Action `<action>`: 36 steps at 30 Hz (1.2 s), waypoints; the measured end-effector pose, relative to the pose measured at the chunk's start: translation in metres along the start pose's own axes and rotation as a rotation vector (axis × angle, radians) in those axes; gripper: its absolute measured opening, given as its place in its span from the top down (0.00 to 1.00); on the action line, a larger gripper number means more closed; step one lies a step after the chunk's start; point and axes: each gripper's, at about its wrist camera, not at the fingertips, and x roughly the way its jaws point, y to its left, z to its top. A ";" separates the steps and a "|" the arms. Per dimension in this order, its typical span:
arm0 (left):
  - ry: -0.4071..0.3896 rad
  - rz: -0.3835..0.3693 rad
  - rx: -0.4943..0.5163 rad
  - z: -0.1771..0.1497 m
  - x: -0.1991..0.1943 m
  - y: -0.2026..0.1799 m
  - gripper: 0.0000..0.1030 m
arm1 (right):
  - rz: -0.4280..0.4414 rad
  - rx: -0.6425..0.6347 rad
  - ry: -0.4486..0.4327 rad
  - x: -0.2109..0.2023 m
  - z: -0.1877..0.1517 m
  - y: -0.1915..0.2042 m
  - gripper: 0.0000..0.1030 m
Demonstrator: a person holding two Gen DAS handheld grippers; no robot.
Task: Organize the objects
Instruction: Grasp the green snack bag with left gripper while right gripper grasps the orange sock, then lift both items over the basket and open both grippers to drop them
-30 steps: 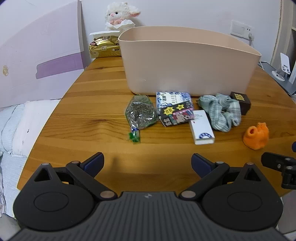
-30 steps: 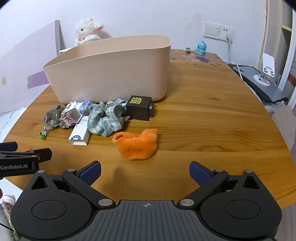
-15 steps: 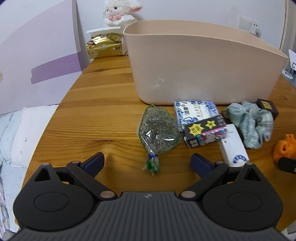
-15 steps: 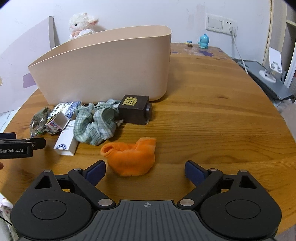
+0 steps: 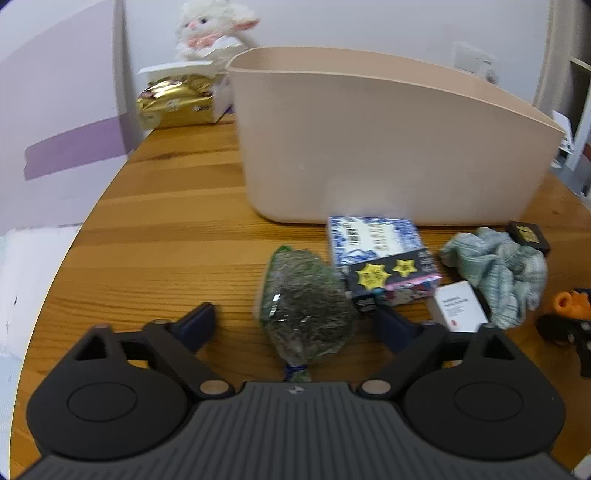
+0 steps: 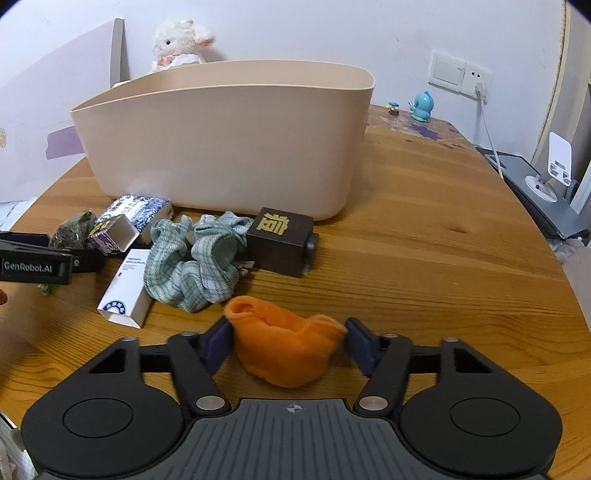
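A clear bag of dried green herbs [image 5: 306, 314] lies on the wooden table [image 5: 166, 236] between the fingers of my left gripper [image 5: 295, 325], which is open. My right gripper [image 6: 288, 343] is open, its pads at both sides of an orange sock [image 6: 284, 347] that rests on the table. Behind stand a blue-and-white box [image 5: 373, 236], a dark box with yellow stars [image 5: 391, 277], a white box [image 6: 125, 291], a checked green cloth [image 6: 195, 266] and a dark brown box [image 6: 280, 240]. The beige tub [image 6: 221, 147] stands just beyond them.
A plush lamb [image 5: 210, 29] and a gold packet [image 5: 177, 99] sit behind the tub at the left. A blue figurine [image 6: 423, 107], a wall socket with a cable and a phone stand [image 6: 557, 166] are at the right. The table's curved edge runs close on the left.
Both grippers moved forward and down. The left one now straddles the herb bag. The right one's fingers have narrowed around the orange sock.
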 end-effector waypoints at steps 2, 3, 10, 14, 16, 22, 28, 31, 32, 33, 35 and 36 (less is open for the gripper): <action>-0.008 -0.018 0.019 -0.001 -0.003 -0.004 0.31 | 0.006 0.003 -0.001 -0.001 0.000 0.001 0.52; -0.009 -0.024 0.026 0.000 -0.004 -0.005 0.40 | 0.005 0.002 -0.002 -0.002 0.001 0.001 0.60; -0.001 -0.033 0.025 -0.001 -0.010 -0.008 0.54 | 0.034 0.018 -0.002 -0.007 -0.002 -0.003 0.84; -0.006 -0.024 0.009 -0.006 -0.019 -0.010 0.55 | 0.052 0.035 -0.010 -0.012 -0.004 -0.007 0.85; -0.018 -0.024 0.001 -0.008 -0.028 -0.011 0.55 | 0.056 0.038 -0.028 -0.018 -0.004 -0.009 0.85; -0.080 0.000 -0.010 -0.007 -0.059 -0.011 0.55 | 0.063 0.042 -0.102 -0.042 0.004 -0.014 0.85; -0.138 0.019 -0.009 0.007 -0.084 -0.015 0.55 | 0.073 0.063 -0.185 -0.066 0.024 -0.025 0.85; -0.165 0.018 -0.009 0.018 -0.093 -0.017 0.55 | 0.071 0.076 -0.229 -0.076 0.036 -0.030 0.85; -0.177 0.018 -0.006 0.021 -0.096 -0.019 0.55 | 0.067 0.075 -0.244 -0.079 0.039 -0.031 0.85; -0.187 0.018 -0.003 0.025 -0.097 -0.020 0.55 | 0.066 0.075 -0.259 -0.080 0.043 -0.032 0.85; -0.206 0.018 -0.001 0.035 -0.100 -0.023 0.55 | 0.068 0.077 -0.279 -0.083 0.051 -0.034 0.85; -0.214 0.018 -0.001 0.039 -0.101 -0.024 0.55 | 0.067 0.078 -0.290 -0.082 0.056 -0.035 0.85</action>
